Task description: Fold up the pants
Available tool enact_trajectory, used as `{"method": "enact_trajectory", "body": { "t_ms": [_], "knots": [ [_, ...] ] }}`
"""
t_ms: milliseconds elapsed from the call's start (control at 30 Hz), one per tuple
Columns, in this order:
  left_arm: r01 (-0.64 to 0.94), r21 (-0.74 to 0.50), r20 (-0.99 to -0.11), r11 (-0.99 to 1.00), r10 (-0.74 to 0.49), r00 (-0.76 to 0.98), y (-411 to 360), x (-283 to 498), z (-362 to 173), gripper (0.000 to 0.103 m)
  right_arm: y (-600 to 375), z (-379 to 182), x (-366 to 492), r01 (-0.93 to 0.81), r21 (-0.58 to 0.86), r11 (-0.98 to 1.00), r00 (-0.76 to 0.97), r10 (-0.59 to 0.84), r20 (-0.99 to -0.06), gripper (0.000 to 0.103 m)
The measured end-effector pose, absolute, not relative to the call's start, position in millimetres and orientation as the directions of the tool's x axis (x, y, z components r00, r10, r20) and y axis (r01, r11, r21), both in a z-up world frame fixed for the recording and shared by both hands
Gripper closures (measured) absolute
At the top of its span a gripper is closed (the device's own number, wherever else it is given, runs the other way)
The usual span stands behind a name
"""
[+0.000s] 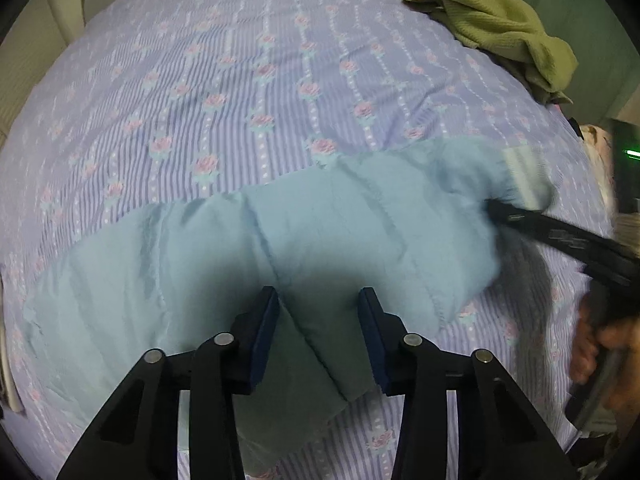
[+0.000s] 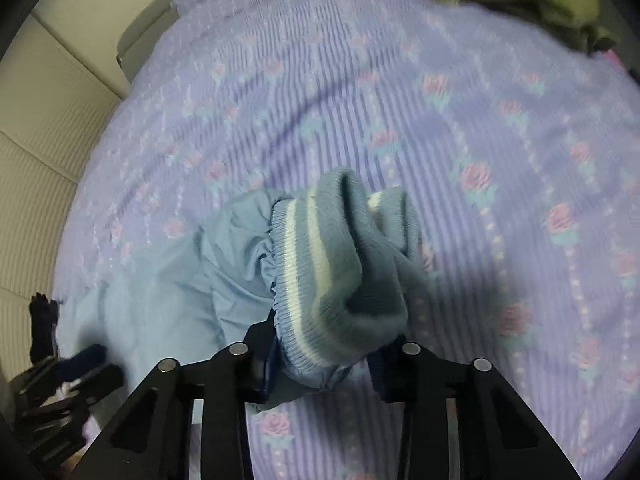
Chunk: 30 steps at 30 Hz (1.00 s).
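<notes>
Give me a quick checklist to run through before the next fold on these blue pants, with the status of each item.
1. Left gripper has pants fabric between its pads: ok, though whether they pinch it firmly: cannot tell.
2. Right gripper is holding the striped ribbed cuffs: ok.
3. Pants lying flat and smooth: not ok, creased and bunched near the cuffs.
4. Bedspread beyond the pants has bare room for the fold: ok.
5. Green garment clear of the pants: ok, it sits apart at the far edge.
</notes>
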<state>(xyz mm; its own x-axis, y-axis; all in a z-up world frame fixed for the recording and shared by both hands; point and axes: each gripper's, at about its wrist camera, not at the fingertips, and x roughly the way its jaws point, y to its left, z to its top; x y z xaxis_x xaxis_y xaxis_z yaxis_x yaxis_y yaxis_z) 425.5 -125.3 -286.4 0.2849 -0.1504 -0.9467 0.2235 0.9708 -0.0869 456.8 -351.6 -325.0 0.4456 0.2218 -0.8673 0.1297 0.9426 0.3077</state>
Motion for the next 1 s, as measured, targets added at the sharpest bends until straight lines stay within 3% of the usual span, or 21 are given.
{"method": "enact_trajectory", "body": {
  "t_ms": [233, 333, 467, 533, 700, 1000],
  "knots": [
    [0.215, -0.052, -0.967, 0.975, -0.103, 0.231, -121.0, 431.6, -312.1, 0.067, -326.6, -255.1, 418.1, 0.103, 0.303, 0.947, 0.555, 0.198, -0.808, 0.069],
    [0.229, -0.046, -0.975, 0.972, -0.094, 0.202, -122.0, 436.5, -316.4, 0.068, -298.7, -241.3, 411.8, 0.066, 0.222, 0.973, 0.553, 0.150, -0.819, 0.069],
    [0.169, -0.148, -0.935, 0.974, -0.194, 0.298, -90.8, 427.0, -256.8, 0.066, -284.0, -217.5, 402.1, 0.069, 0.155, 0.985, 0.564, 0.090, -0.821, 0.069],
    [0.134, -0.172, -0.907, 0.976, -0.209, 0.366, -66.7, 414.0, -224.1, 0.049, -282.6, -203.1, 397.4, 0.084, 0.171, 0.982, 0.572, 0.093, -0.815, 0.069],
    [0.029, -0.176, -0.868, 0.984, -0.169, 0.467, 21.5, 369.6, -169.3, 0.049, -229.3, -166.5, 387.8, 0.061, 0.147, 0.987, 0.603, 0.081, -0.793, 0.070],
    [-0.143, -0.191, -0.869, 0.971, -0.099, 0.485, 148.3, 318.6, -165.9, 0.049, -59.8, -173.3, 378.0, -0.153, 0.056, 0.987, 0.582, 0.135, -0.802, 0.070]
  ]
}}
